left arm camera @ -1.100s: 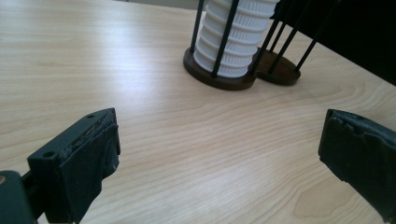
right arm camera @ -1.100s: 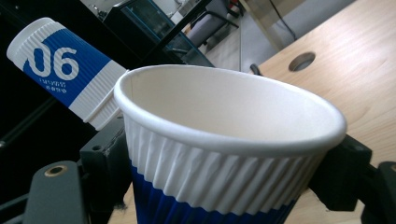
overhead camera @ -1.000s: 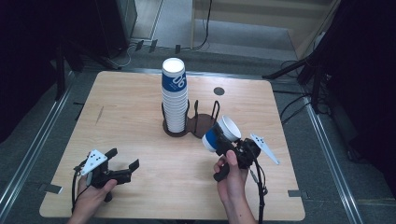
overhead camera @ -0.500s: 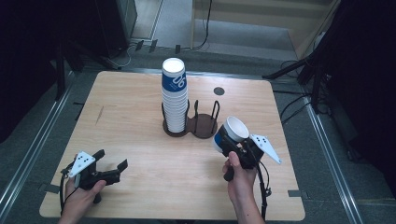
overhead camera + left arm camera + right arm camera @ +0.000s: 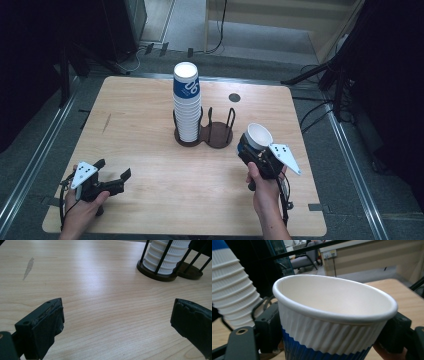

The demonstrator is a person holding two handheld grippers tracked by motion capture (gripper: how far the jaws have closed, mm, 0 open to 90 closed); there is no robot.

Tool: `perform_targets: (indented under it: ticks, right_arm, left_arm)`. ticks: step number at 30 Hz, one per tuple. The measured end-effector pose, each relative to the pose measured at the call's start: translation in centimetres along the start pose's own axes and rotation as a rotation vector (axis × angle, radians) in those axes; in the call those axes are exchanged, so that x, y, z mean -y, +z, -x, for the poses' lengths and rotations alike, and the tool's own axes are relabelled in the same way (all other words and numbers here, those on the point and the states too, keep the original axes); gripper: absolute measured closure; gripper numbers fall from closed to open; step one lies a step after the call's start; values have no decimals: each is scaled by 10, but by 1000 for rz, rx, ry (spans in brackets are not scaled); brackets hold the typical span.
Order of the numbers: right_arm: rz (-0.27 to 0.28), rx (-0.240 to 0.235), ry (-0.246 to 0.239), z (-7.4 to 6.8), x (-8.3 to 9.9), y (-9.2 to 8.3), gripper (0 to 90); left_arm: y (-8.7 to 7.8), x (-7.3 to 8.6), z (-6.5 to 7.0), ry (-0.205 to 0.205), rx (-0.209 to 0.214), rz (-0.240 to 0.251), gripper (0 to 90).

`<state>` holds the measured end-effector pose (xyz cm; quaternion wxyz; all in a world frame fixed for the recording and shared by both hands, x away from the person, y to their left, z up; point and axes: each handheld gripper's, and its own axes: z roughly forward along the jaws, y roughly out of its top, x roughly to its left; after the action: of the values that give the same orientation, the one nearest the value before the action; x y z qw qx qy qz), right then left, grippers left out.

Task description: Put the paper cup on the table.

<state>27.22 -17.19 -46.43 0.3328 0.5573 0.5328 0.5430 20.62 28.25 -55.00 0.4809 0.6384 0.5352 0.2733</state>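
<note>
A light wooden table (image 5: 150,125) stood on a grey floor with dark stands around it. Near its right side a single paper cup (image 5: 257,136), white with a blue band, was pinched by its wall between the jaws of the right gripper (image 5: 260,152), mouth up and a little tilted, just right of the dark wire cup holder (image 5: 210,132), whose left ring carried a tall stack of cups (image 5: 186,102). At the near left corner the left gripper (image 5: 112,175) rested low over bare wood with its jaws spread wide and nothing between them.
</note>
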Motion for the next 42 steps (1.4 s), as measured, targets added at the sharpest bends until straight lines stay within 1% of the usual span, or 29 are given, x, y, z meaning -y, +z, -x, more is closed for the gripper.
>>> perform_targets:
  ticks: [2,3,4,7,8,10,11,14,15,16,17,19,20,23,26,29,32,33,36,38,42]
  right_arm:
    - [-3,18,-36,1,2,5,200]
    - [-5,45,-83,3,3,10,200]
    - [-5,45,-83,3,3,10,200]
    - [1,63,-136,7,5,14,200]
    - [1,63,-136,7,5,14,200]
    - [0,81,-154,10,4,18,197]
    - [-1,84,-154,12,4,20,197]
    - [-1,86,-153,14,3,23,197]
    - [1,89,-158,15,3,24,196]
    - [2,101,-176,17,3,27,196]
    - [4,104,-186,18,4,29,196]
    - [0,103,-185,20,4,30,196]
    - [-6,110,-179,23,4,33,197]
    - [-9,120,-186,26,6,37,197]
    - [-12,119,-186,28,7,39,197]
    - [-12,118,-206,32,8,44,197]
    - [-17,116,-203,36,7,48,197]
    - [-15,121,-210,38,7,50,197]
    - [-11,132,-208,44,6,55,198]
    - [2,153,-210,48,6,60,198]
    - [14,154,-229,53,9,66,198]
  left_arm:
    - [1,1,0,3,-1,-2,0]
    - [2,0,0,1,-2,-7,0]
    - [2,0,0,1,-2,-7,0]
    - [2,0,0,-5,5,-9,0]
    - [2,0,0,-5,5,-9,0]
    - [2,0,1,0,7,-14,0]
    - [3,0,1,2,-2,-20,0]
    - [4,0,1,-6,3,-24,0]
    - [4,0,1,-4,1,-25,0]
    - [4,0,1,-6,-1,-25,0]
    - [4,0,1,-8,-4,-25,0]
    - [4,0,1,-14,-3,-26,0]
    - [4,0,1,-16,-3,-27,0]
    - [6,-1,1,-21,-7,-37,0]
    - [6,-1,0,-19,-6,-42,0]
    - [6,-1,1,-26,5,-38,0]
    - [6,-1,1,-25,3,-38,0]
    - [6,-1,1,-26,1,-39,0]
    - [6,-1,0,-28,0,-39,0]
    - [6,-1,1,-30,-1,-35,0]
    - [6,-1,0,-32,3,-36,0]
